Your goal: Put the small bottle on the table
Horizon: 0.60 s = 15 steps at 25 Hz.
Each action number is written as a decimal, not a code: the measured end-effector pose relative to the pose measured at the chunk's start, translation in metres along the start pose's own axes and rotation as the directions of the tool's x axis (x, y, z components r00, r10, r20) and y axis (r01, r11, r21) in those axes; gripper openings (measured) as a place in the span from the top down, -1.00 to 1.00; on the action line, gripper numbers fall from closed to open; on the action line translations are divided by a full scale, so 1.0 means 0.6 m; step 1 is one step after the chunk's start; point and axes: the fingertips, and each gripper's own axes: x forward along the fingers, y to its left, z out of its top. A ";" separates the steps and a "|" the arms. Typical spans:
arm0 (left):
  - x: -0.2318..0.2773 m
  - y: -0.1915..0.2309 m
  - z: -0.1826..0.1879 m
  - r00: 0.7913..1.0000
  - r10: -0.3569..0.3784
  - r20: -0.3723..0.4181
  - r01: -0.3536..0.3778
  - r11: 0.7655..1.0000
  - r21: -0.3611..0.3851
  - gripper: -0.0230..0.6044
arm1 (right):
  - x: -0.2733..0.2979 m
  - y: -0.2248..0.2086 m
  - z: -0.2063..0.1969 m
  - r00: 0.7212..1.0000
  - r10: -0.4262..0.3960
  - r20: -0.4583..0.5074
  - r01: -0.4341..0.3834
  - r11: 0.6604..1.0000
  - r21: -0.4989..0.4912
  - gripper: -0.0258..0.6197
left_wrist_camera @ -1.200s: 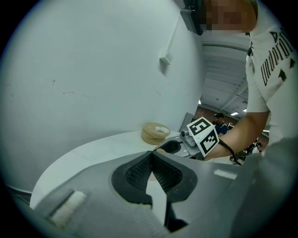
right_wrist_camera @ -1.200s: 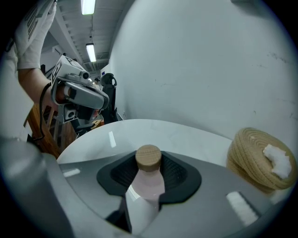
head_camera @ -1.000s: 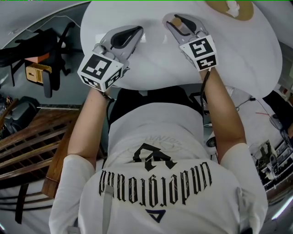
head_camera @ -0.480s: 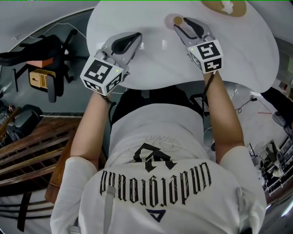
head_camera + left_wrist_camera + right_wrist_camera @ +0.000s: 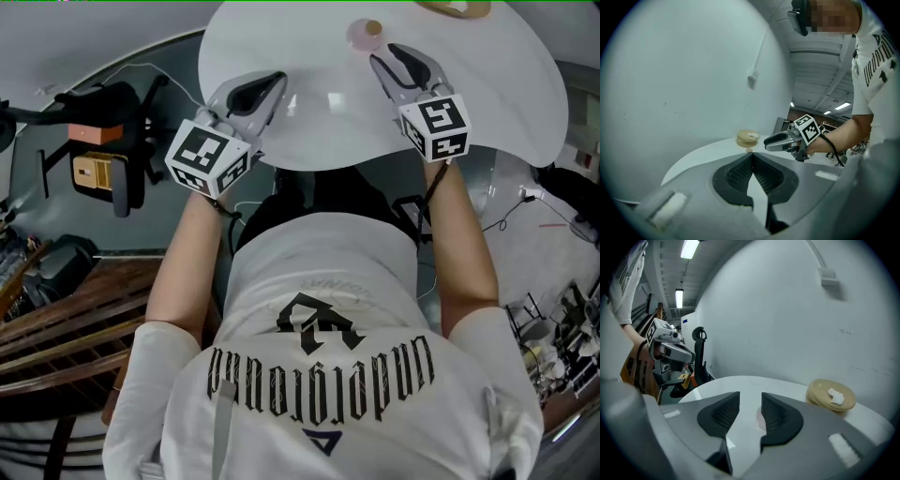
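The right gripper [image 5: 750,398] has its jaws apart and closing with nothing between them. The bottle [image 5: 366,31] stands upright on the table [image 5: 319,131] just past their tips, not touched. The left gripper [image 5: 751,157] has its jaw tips pressed together on nothing and sits above the table's near left part. Both forearms reach forward from the torso, the right one farther out.

Table [image 5: 319,136] white, smooth, glossy. Round mat [image 5: 820,392] tan, coiled fibre, rough. Shirt [image 5: 281,267] white cloth – matt, black print.
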 end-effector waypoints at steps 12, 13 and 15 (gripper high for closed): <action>-0.161 -0.089 0.045 0.994 -0.094 0.051 0.088 0.991 0.102 0.91 | -0.140 0.186 0.084 0.995 0.011 0.095 -0.017 0.998 0.065 0.64; -0.174 -0.095 0.050 0.993 -0.104 0.061 0.098 0.990 0.097 0.91 | -0.151 0.199 0.092 0.994 0.010 0.105 -0.017 0.998 0.063 0.65; -0.199 -0.103 0.065 0.989 -0.116 0.090 0.108 0.990 0.088 0.91 | -0.167 0.223 0.105 0.993 0.006 0.120 -0.012 0.999 0.050 0.67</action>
